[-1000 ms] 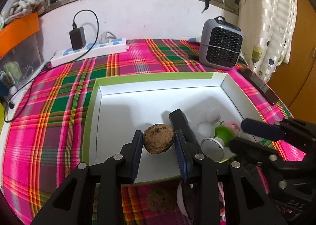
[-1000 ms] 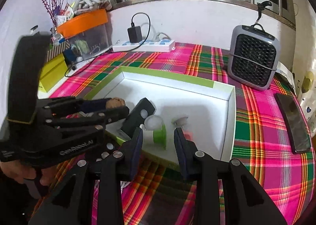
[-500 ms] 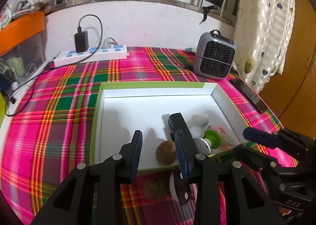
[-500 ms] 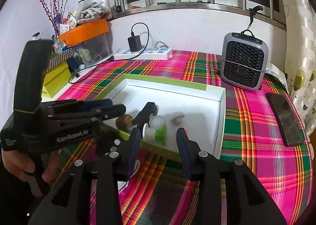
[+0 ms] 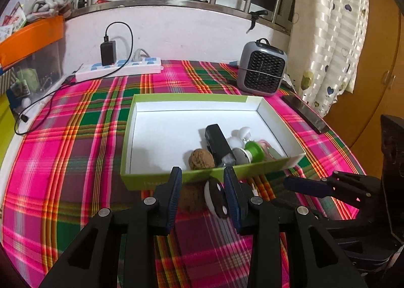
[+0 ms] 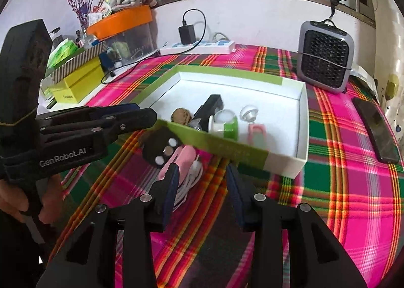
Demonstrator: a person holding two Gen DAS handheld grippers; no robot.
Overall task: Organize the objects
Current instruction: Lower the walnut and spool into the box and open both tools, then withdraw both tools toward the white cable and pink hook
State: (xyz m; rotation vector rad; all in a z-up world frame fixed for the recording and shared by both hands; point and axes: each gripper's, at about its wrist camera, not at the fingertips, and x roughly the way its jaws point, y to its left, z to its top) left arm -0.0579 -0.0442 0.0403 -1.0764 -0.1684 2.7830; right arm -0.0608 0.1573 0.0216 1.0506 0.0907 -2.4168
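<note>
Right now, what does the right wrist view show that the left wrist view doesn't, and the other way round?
Only the right wrist view shows the pink item and white cable on the cloth before the box, the yellow box at far left, and the person's hand gripping the left tool. Only the left wrist view shows the second brown walnut on the cloth and the right tool from the side. Both show the green-rimmed box, the walnut inside it, the black-and-white remote outside, and the grey heater.
</note>
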